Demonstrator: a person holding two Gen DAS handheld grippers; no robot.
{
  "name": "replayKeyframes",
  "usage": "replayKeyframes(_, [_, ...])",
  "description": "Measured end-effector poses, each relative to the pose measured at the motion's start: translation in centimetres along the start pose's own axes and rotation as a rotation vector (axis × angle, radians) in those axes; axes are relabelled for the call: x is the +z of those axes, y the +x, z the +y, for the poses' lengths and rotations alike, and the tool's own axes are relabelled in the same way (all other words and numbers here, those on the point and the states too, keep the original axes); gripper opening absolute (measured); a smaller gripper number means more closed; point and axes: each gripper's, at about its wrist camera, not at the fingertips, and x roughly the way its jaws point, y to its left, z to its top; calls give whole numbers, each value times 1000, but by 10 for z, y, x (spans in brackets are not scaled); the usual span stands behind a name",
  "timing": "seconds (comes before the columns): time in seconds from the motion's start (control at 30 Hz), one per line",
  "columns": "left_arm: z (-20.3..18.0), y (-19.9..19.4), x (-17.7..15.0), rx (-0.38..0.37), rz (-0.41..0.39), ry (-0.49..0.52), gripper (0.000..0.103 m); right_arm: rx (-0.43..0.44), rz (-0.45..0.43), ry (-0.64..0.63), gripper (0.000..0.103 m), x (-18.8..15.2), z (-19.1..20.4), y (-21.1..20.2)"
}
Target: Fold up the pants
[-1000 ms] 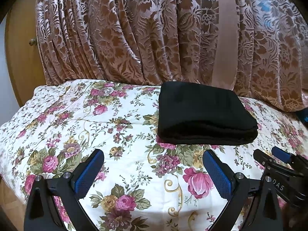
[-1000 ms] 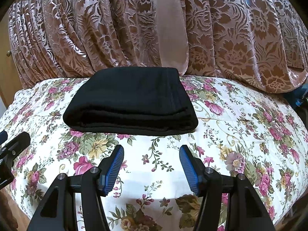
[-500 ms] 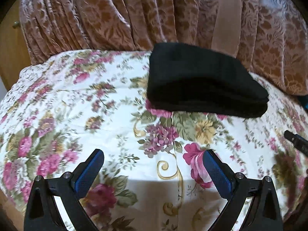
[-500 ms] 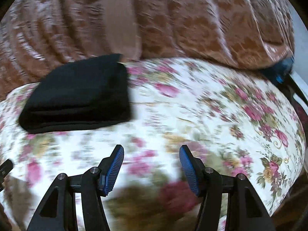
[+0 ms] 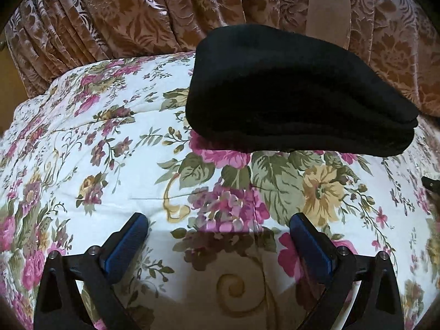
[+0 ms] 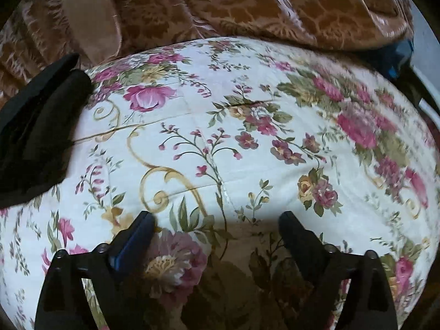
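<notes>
The black pants (image 5: 297, 96) lie folded into a thick flat rectangle on the floral bedspread (image 5: 96, 151), near the curtain. My left gripper (image 5: 218, 229) is open and empty, low over the bedspread just in front of the pants' near edge. In the right wrist view the pants (image 6: 35, 126) show only at the far left. My right gripper (image 6: 216, 227) is open and empty, close above the bedspread (image 6: 247, 143), to the right of the pants.
A brown patterned curtain (image 5: 137, 13) hangs right behind the bed, also seen in the right wrist view (image 6: 247, 2). A blue object (image 6: 398, 55) sits at the bed's far right edge. A tip of the other gripper (image 5: 431, 183) shows at the right.
Both grippers have dropped lower and closer to the bedspread. The right gripper has swung to the right, away from the pants, and its jaws stand wider. The pants have not moved.
</notes>
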Motion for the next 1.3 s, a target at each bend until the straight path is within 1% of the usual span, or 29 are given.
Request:
replayKeyframes(0.17, [1,-5,-5,4,-26,-11,103,-29,-9,-4,100,-3,2,-3])
replayKeyframes(0.27, [2,-7,-7,-7,-34,-22,103,-21,2,2,102,-4,1,-1])
replayKeyframes(0.33, [2,-7,-7,-8,-33,-23,103,-7,0,12,102,-5,-1,-3])
replayKeyframes(1.3, [1,-6,-5,-6,-31,-21,103,-12,3,5,102,-4,0,-2])
